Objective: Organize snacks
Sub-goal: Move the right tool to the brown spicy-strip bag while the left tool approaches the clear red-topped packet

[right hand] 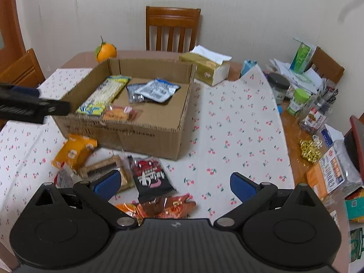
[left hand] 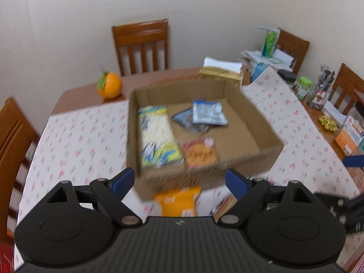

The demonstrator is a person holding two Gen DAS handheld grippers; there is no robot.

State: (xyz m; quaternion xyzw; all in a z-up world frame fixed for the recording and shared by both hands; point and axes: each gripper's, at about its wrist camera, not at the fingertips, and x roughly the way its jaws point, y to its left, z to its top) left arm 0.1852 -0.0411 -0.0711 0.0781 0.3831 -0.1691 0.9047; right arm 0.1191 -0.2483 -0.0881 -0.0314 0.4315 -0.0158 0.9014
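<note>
An open cardboard box [left hand: 257, 111] [right hand: 145, 134] sits on the cherry-print tablecloth. Inside lie a yellow-and-white pack [left hand: 157, 134] [right hand: 107, 93], silver-blue packets [left hand: 208, 113] [right hand: 157, 89] and a small orange-red pack [left hand: 200, 153] [right hand: 120, 113]. In front of the box lie an orange bag [right hand: 74, 151] [left hand: 178, 201], a tan framed pack [right hand: 107, 168], a black-and-red bag [right hand: 150, 178] and orange foil packs [right hand: 168, 207]. My left gripper [left hand: 179, 182] is open and empty above the box's near wall. My right gripper [right hand: 175, 185] is open and empty over the loose snacks.
An orange fruit [right hand: 105, 51] and a gold tissue box [right hand: 204, 67] stand behind the box. Jars, papers and cartons crowd the right side [right hand: 298, 97]. Wooden chairs [right hand: 173, 29] surround the table. The left gripper's body [right hand: 29, 104] shows at the left of the right wrist view.
</note>
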